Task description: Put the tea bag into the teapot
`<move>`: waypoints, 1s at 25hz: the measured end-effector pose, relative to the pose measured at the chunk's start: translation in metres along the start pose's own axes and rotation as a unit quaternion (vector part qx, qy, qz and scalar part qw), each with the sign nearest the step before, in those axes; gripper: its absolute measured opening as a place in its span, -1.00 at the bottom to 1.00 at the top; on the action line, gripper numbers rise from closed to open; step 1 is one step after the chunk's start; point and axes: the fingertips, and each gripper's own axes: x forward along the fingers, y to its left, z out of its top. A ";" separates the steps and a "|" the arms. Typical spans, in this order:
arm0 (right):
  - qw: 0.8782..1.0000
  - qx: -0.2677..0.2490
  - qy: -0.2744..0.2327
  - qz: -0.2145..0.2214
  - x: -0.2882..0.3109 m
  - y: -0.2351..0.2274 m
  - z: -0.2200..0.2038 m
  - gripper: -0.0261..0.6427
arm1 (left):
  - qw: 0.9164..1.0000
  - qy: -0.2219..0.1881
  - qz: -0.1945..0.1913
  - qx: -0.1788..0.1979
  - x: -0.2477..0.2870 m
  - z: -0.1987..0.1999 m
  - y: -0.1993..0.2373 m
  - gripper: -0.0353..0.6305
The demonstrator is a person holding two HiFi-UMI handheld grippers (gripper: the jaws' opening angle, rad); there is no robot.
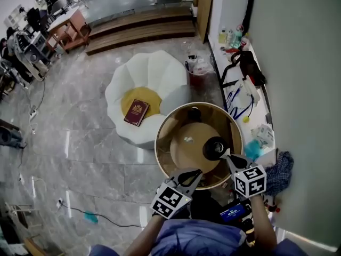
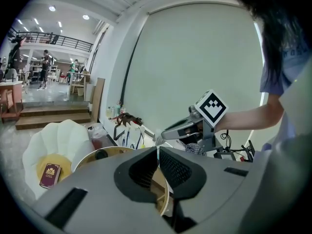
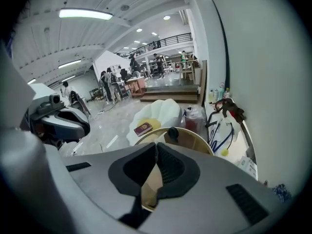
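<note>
Both sets of jaws are closed on nothing, and the tea bag (image 1: 187, 140), a small pale scrap on the round table (image 1: 157, 143), lies straight ahead of your left gripper (image 1: 198, 172) with a clear path, while the dark teapot (image 1: 214, 148) sits between the bag and your right gripper (image 1: 225, 153).

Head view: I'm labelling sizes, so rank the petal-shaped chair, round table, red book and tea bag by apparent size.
1. Petal-shaped chair and round table: about equal, so not ranked against each other.
2. Red book.
3. Tea bag.
</note>
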 end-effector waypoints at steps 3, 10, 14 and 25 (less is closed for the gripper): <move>0.999 -0.036 0.024 0.017 0.024 -0.014 -0.009 -0.86 | 1.000 0.008 -0.007 0.004 0.016 0.001 0.003 -0.82; 0.990 -0.107 0.085 0.045 0.086 -0.042 -0.046 -0.86 | 0.999 0.030 -0.011 -0.007 0.049 -0.008 0.011 -0.82; 0.981 -0.149 0.113 0.051 0.117 -0.051 -0.064 -0.86 | 0.999 0.035 -0.006 -0.016 0.061 -0.009 0.017 -0.82; 0.951 -0.219 0.207 0.065 0.175 -0.068 -0.110 -0.86 | 0.998 0.038 0.028 -0.044 0.072 -0.012 0.038 -0.82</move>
